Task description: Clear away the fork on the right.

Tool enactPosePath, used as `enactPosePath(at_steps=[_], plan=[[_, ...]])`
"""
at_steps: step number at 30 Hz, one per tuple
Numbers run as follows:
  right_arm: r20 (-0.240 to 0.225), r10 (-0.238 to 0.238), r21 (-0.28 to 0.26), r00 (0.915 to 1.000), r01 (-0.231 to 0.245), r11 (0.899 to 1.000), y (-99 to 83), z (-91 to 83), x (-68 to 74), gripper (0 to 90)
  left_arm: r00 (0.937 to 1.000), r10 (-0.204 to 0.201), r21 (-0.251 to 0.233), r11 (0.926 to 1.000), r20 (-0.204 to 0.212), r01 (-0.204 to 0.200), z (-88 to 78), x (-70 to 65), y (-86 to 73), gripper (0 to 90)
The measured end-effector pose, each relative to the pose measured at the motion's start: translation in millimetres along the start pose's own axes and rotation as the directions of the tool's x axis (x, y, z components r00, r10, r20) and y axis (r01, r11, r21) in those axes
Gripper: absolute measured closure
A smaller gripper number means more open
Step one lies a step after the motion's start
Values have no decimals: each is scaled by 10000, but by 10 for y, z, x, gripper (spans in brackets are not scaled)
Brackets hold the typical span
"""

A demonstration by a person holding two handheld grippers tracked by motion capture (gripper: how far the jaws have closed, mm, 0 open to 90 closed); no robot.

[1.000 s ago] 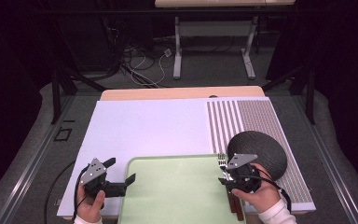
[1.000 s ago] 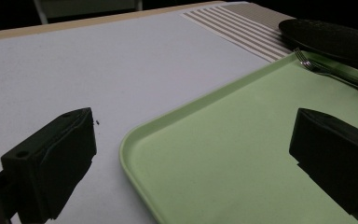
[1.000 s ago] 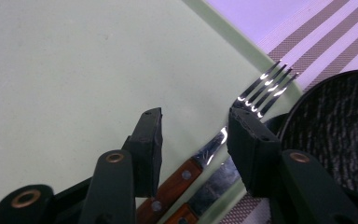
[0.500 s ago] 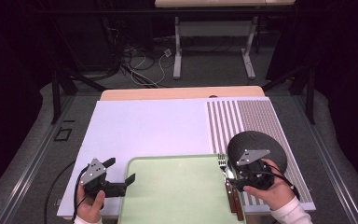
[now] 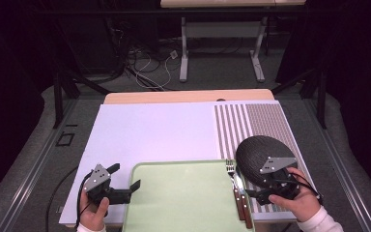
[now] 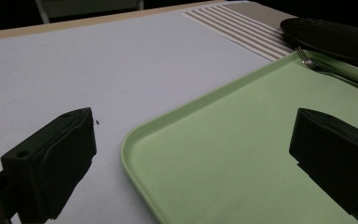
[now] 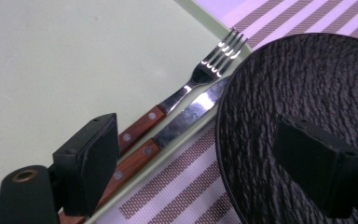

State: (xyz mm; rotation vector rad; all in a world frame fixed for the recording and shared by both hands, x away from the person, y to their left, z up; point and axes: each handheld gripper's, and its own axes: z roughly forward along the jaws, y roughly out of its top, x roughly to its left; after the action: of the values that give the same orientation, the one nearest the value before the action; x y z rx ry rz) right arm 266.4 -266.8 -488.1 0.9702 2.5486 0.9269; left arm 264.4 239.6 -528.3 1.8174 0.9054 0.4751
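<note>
Since the earlier picture, the right gripper [image 5: 259, 195] has drawn off to the right, away from the tray's right edge, and its jaws have just been opening; they now stand wide with nothing between them, one over the knife handle and the other over the plate in the right gripper view. Left behind on the right rim of the green tray [image 5: 174, 169] lie the fork [image 5: 231, 176] and the knife [image 5: 242, 195], side by side with tines and blade pointing far and wooden handles near, the knife touching the near-left edge of the black plate [image 5: 258, 150], which sits on the striped mat [image 5: 251, 121]. The left gripper [image 5: 125, 191] hangs at the tray's near-left corner, jaws wide apart astride the rim and pressing on nothing. Judging by this, the cutlery looks set down and the plate may be next: to do that well, the right jaws should come in low at the plate's near rim, clear of the knife blade, so the cutlery is not nudged off the tray edge. Counted: 1 tray, 1 fork, 1 knife, 1 plate, 1 mat, 2 grippers.
</note>
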Motion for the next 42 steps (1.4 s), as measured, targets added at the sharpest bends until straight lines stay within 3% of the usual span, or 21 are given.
enactPosePath(at_steps=[4, 8, 11, 16, 24, 28, 31, 34, 38, 41, 42], plan=[[345, -207, -298, 9992, 218, 9993, -84, -42, -18, 135, 10000, -11, 6, 10000, -5, 11, 0, 0, -1, 6], [418, -134, -123, 9990, 139, 9998, -151, -74, -55, 126, 10000, -32, 0, 10000, -6, 32, -1, 3, -2, 6], [785, -394, -116, 9961, 405, 9991, -202, -107, -78, 27, 10000, -51, -8, 10000, -13, 51, 0, 2, -2, 7], [1510, -981, 141, 9837, 971, 9952, -259, -163, -131, 0, 10000, -69, -1, 10000, -29, 69, 3, 2, -4, 7], [2150, -1873, 332, 9585, 1845, 9823, -280, -203, -139, 0, 10000, -83, -3, 10000, -44, 83, 4, 4, -5, 7], [2441, -2790, 932, 9287, 2639, 9600, -279, -155, -85, 0, 10000, -86, -3, 10000, -45, 86, 4, 5, -5, 7], [2516, -3487, 1389, 9028, 3229, 9362, -279, -98, -43, 0, 10000, -75, 0, 10000, -43, 75, 4, 6, -5, 6], [2660, -3923, 1671, 8805, 3587, 9184, -282, -45, -16, 0, 10000, -76, -5, 10000, -45, 76, 2, 5, -5, 7], [3112, -4711, 2348, 8254, 4135, 8797, -291, 17, -3, 0, 10000, -81, -6, 10000, -42, 81, 1, 7, -5, 7], [3261, -5089, 2706, 7967, 4371, 8577, -308, 63, -2, 0, 10000, -54, 25, 10000, -55, 54, 4, 6, -5, 7], [3287, -5111, 2818, 7942, 4340, 8557, -312, 72, 5, 0, 10000, -55, 37, 10000, -55, 55, 4, 5, -5, 7]])
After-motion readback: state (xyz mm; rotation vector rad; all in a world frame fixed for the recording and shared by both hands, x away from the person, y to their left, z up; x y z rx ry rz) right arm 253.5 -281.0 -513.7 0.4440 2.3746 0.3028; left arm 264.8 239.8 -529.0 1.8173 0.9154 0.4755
